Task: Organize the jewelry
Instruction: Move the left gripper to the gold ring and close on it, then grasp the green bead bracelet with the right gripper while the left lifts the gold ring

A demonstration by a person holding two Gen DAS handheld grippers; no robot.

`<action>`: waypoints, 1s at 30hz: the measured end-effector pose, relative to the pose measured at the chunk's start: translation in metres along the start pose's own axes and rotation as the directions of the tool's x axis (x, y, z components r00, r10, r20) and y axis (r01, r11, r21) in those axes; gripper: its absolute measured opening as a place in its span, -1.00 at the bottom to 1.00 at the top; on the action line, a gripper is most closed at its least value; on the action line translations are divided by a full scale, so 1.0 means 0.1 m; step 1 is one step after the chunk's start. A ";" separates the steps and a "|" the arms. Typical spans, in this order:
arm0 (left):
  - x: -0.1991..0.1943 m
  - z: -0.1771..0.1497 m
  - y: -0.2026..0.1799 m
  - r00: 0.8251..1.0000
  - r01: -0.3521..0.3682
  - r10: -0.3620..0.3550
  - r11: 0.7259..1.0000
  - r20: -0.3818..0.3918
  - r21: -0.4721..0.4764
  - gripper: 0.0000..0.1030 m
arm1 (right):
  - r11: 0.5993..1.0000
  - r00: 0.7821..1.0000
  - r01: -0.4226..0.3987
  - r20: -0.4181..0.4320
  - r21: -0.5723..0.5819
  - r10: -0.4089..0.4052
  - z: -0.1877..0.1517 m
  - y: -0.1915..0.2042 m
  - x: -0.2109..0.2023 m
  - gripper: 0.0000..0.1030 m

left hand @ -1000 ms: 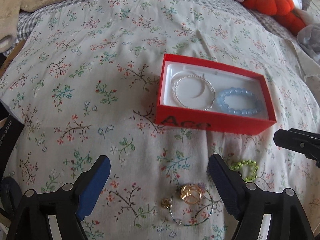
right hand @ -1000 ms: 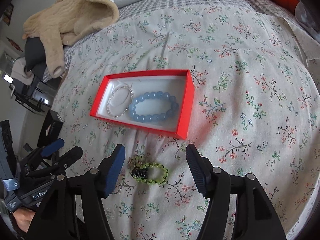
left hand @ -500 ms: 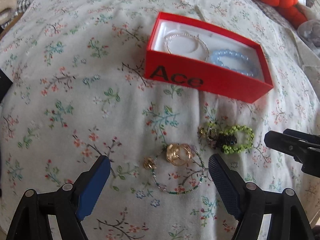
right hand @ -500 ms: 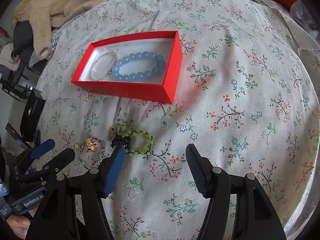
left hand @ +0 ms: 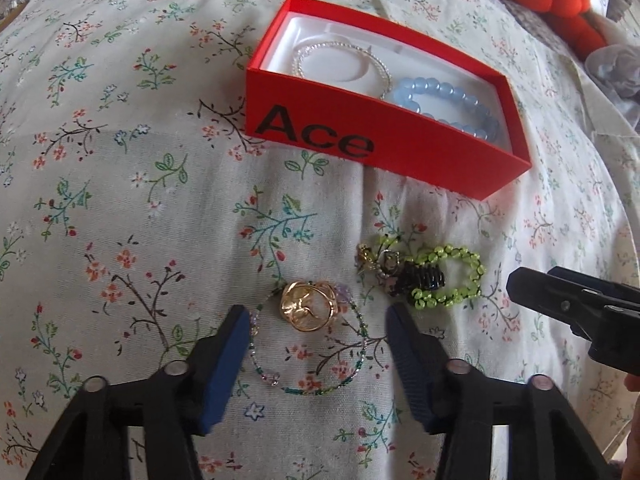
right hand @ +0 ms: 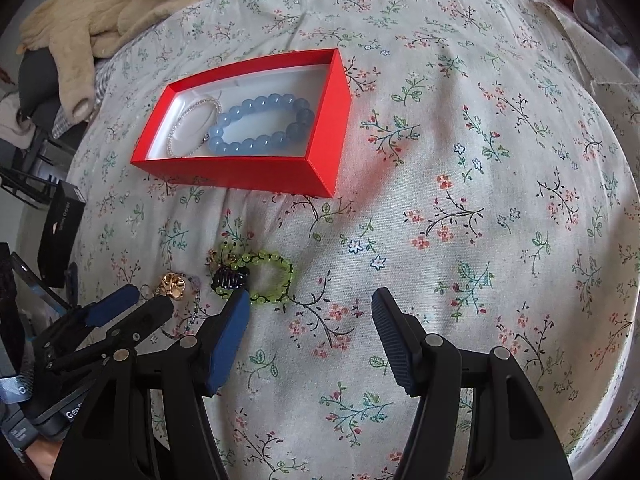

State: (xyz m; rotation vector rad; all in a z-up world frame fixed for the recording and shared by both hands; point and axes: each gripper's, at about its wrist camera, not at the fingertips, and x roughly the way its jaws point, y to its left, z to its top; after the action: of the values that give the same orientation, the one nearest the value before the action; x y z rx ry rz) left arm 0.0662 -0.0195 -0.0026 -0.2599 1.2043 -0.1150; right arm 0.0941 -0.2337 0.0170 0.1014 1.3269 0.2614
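A red box (left hand: pixel 384 148) marked "Ace" lies on the floral bedspread and holds a pearl bracelet (left hand: pixel 340 62) and a blue bead bracelet (left hand: pixel 444 100); it also shows in the right wrist view (right hand: pixel 256 172). In front of it lie a gold ring (left hand: pixel 308 310) inside a thin beaded bracelet (left hand: pixel 312 384), and a green bead bracelet (left hand: pixel 444 276) with a black clip (right hand: pixel 230 278). My left gripper (left hand: pixel 316 320) is open, its fingers on either side of the gold ring, low over the bed. My right gripper (right hand: pixel 310 308) is open and empty, its left finger beside the green bracelet (right hand: pixel 272 280).
An orange plush toy (left hand: pixel 552 0) lies at the far right of the bed. A beige knitted garment (right hand: pixel 104 12) lies at the far left corner. A black box (right hand: pixel 60 232) stands off the bed's left edge.
Both grippers have moved down and closer to the loose jewelry. The left gripper's fingers have narrowed and now flank the gold ring. The right gripper's left finger has reached the green bracelet.
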 end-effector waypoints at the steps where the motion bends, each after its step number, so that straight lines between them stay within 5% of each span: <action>1: 0.02 0.01 -0.01 1.000 -0.002 0.002 1.000 -0.004 -0.001 0.03 | 1.000 1.000 0.000 -0.001 0.000 0.000 0.00 0.00 0.00 0.28; 14: 0.27 0.04 0.02 0.999 -0.040 0.039 0.998 -0.023 -0.051 -0.51 | 1.000 1.000 -0.007 0.000 -0.005 0.007 0.02 0.04 0.02 0.28; 25: 0.12 0.04 0.11 1.000 -0.002 0.002 0.998 0.012 -0.056 -0.52 | 0.999 0.999 -0.034 0.005 0.000 0.034 0.09 0.08 0.09 0.27; 30: 0.02 0.04 0.11 1.000 0.020 -0.019 0.999 0.024 -0.045 -0.52 | 0.999 0.999 -0.034 -0.010 0.039 0.034 0.15 0.01 0.22 -0.17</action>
State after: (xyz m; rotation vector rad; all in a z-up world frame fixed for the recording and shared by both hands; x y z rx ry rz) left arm 0.0697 -0.0085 -0.0064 -0.3122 1.1825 -0.1014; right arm 0.1135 -0.2262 0.0001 0.1554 1.3422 0.2659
